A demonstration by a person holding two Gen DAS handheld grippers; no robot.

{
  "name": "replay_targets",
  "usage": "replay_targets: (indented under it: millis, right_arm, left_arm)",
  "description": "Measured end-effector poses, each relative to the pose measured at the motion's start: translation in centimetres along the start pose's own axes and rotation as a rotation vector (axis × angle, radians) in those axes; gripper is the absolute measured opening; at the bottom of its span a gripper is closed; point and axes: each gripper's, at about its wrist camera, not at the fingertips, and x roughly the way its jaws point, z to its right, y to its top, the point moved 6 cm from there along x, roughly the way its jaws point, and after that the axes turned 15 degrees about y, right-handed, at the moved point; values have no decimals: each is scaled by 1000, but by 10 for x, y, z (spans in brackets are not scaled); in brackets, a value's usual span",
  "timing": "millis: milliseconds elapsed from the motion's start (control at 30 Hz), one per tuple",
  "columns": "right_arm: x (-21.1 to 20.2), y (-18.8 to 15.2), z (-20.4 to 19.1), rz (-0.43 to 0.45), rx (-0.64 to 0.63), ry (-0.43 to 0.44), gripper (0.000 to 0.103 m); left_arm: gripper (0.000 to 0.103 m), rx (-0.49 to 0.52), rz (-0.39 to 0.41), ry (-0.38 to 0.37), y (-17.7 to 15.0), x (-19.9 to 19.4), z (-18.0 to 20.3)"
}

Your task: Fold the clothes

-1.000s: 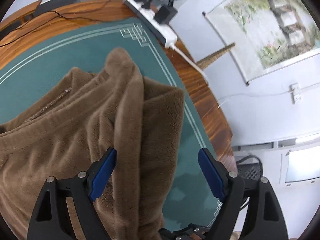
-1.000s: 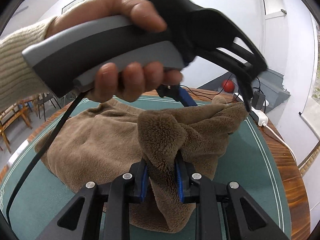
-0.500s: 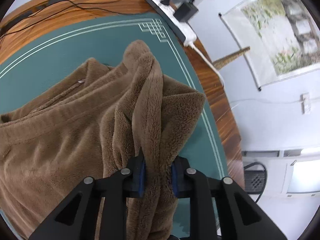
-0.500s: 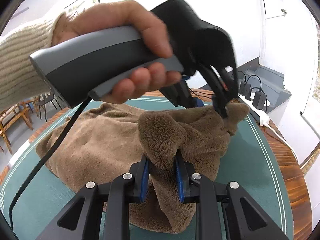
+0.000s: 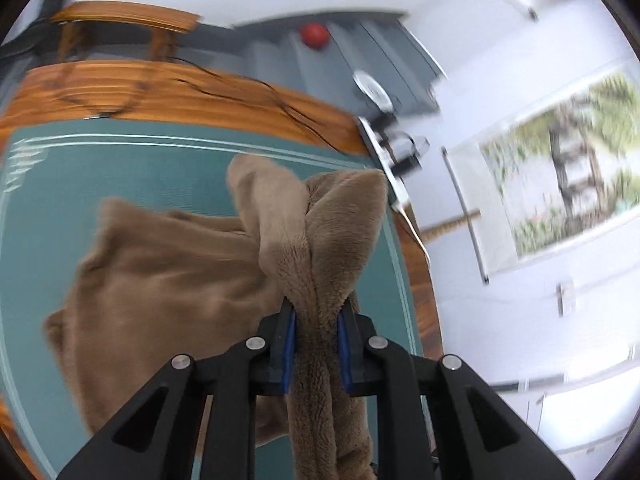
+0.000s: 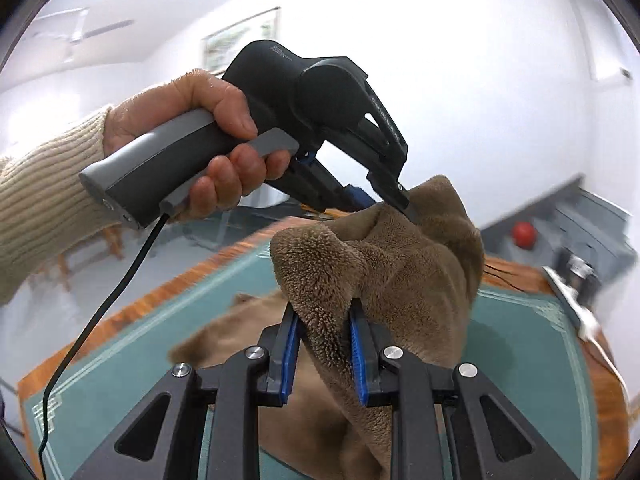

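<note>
- Brown fleece garment (image 5: 168,280), left wrist view: bunched edge clamped between the blue pads of the left gripper (image 5: 316,344) at 6 o'clock, jaws having just been closing on it, plush folded double between them.
- Rest of the fabric trailing toward 9 o'clock, draped over the green mat (image 5: 120,168) on the wooden table (image 5: 200,92); partly lifted, though blur hides how much remains resting.
- Power strip (image 5: 384,152) at the table edge near 1 o'clock, red ball (image 5: 315,34) at 12 o'clock beyond.
- Right wrist view: second bunch of the fleece pinched tight in the right gripper (image 6: 324,354) at 6 o'clock, pile bulging above the pads.
- Hand (image 6: 192,136) in a ribbed cream sleeve (image 6: 44,204) at 9 to 10 o'clock, holding the other tool, its tips biting the cloth near 2 o'clock.
- Handling, as a judgement: soft, thick, limp, fairly light; no slip likely in plush, but sagging between holds.
- Best grasped at hem or corners, well apart, kept taut.
</note>
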Motion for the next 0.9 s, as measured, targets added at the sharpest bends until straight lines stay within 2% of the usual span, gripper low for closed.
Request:
replay_targets:
  millis: [100, 300, 567, 700, 767, 833, 867, 900]
  right_arm:
    - [30, 0, -33, -31, -41, 82, 24]
    - [80, -19, -85, -127, -110, 202, 24]
    - [139, -68, -104, -287, -138, 248, 24]
    - [149, -86, -103, -328, -148, 238, 25]
    - [150, -88, -101, -334, -142, 245, 25]
    - [145, -81, -100, -323, -127, 275, 32]
    - [141, -77, -99, -313, -117, 292, 39]
    - [137, -73, -98, -304, -107, 309, 57]
  left_arm:
    - [20, -81, 23, 19, -9, -15, -56]
    - [20, -248, 27, 36, -38, -2, -145]
    - [20, -359, -14, 62, -69, 46, -207]
    - [20, -374, -32, 59, -79, 64, -216]
    - [25, -369, -30, 79, -79, 69, -216]
    - [34, -356, -24, 115, -79, 72, -216]
    - [36, -347, -20, 140, -78, 71, -216]
    - [44, -339, -16, 165, -78, 69, -216]
